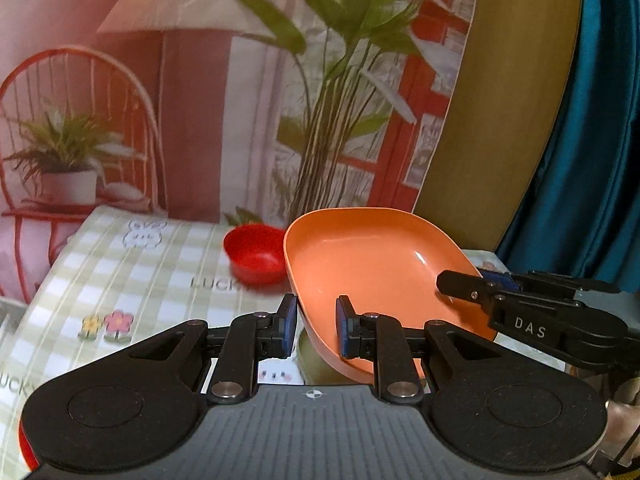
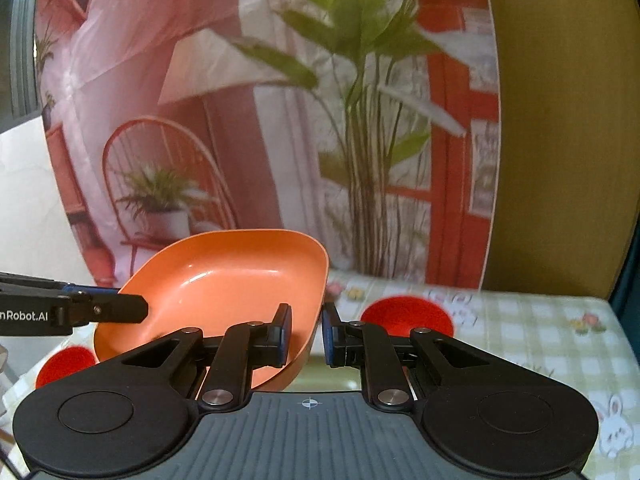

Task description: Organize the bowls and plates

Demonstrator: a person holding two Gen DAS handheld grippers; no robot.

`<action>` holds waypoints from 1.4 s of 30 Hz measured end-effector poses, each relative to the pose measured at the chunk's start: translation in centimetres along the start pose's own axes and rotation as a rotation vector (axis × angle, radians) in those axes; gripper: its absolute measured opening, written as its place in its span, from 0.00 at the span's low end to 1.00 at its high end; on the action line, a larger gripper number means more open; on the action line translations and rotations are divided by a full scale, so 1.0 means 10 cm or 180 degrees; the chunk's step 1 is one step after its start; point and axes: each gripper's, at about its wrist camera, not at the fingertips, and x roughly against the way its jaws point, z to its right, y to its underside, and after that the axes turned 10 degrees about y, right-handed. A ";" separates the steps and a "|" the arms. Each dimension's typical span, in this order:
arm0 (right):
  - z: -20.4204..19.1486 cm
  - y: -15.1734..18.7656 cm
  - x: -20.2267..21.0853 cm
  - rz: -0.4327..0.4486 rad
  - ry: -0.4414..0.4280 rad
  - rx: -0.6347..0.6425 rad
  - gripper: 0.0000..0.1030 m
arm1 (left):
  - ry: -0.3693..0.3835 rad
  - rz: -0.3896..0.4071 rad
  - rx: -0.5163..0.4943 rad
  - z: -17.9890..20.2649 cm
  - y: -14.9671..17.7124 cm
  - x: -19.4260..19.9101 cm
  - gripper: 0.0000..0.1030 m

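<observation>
An orange squarish bowl (image 1: 372, 264) is held tilted above the checked tablecloth (image 1: 132, 264). My left gripper (image 1: 317, 330) straddles its near left rim, one pad inside and one outside, shut on the rim. My right gripper (image 2: 306, 334) grips the opposite rim the same way; the bowl (image 2: 224, 280) also fills the left of the right wrist view. The right gripper's fingers (image 1: 472, 286) show at the bowl's right edge in the left wrist view. A small red bowl (image 1: 256, 254) sits on the cloth behind.
A red bowl (image 2: 406, 316) sits on the cloth right of centre in the right wrist view, another red bowl (image 2: 66, 364) at the lower left. A printed backdrop with chair and plants hangs behind. A teal curtain (image 1: 580, 160) is at the right.
</observation>
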 end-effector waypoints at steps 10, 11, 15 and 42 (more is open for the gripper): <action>0.34 -0.22 -0.17 0.0167 0.0060 -0.0105 0.14 | 0.0063 0.0101 -0.0232 0.18 -0.33 -0.18 0.21; 0.37 -0.22 -0.19 0.0169 0.0070 -0.0104 0.14 | 0.0073 0.0086 -0.0241 0.19 -0.34 -0.21 0.21; 0.46 -0.14 -0.32 0.0097 0.0111 -0.0086 0.14 | 0.0143 -0.0065 -0.0195 0.19 -0.25 -0.40 0.21; 0.47 0.72 -0.92 -0.0655 0.0054 -0.0150 0.15 | -0.0014 -0.0796 -0.0161 -0.07 0.45 -1.03 0.22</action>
